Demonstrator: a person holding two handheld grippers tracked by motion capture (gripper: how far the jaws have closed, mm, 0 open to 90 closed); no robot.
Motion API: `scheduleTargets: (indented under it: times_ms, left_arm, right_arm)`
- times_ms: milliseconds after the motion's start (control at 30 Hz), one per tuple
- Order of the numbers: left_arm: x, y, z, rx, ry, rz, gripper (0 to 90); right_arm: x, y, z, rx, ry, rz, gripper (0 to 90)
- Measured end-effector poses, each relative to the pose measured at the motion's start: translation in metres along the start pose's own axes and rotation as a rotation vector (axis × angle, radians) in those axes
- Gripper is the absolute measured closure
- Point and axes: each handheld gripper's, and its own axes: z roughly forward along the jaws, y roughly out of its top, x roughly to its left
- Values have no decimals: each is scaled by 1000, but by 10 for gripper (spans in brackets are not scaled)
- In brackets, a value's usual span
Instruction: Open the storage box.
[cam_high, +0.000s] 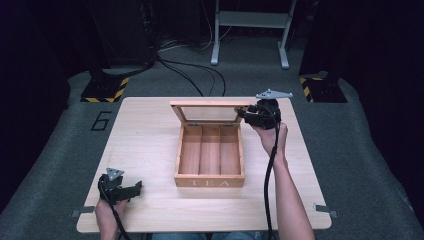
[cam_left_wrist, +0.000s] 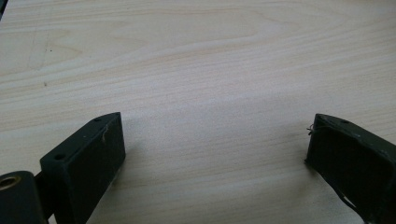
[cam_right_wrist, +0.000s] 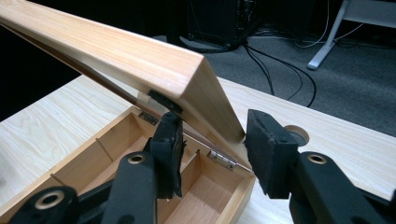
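A wooden tea box (cam_high: 210, 181) with "TEA" on its front wall stands in the middle of the table, and its three compartments hold nothing. Its glass-paned lid (cam_high: 205, 103) is raised, leaning back. My right gripper (cam_high: 245, 114) is at the lid's right side rail, shut on it. In the right gripper view the lid (cam_right_wrist: 140, 60) slants across the top, with one pad under the frame and the other against its outer face, above the box (cam_right_wrist: 93, 154). My left gripper (cam_high: 137, 189) rests near the table's front left, open, with bare wood between its fingers (cam_left_wrist: 88, 154).
The light wooden table (cam_high: 145, 140) has bare room to the left and right of the box. On the grey floor behind it lie black cables (cam_high: 190, 70), a white metal stand (cam_high: 250, 30) and two yellow-and-black striped bases (cam_high: 105, 90).
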Motion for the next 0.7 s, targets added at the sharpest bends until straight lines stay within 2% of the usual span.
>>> scheduleTargets:
  times_ms: [700]
  left_arm:
    - [0, 0, 0, 0, 0, -1, 42]
  right_arm:
    - [2, -4, -1, -11, -9, -15, 568]
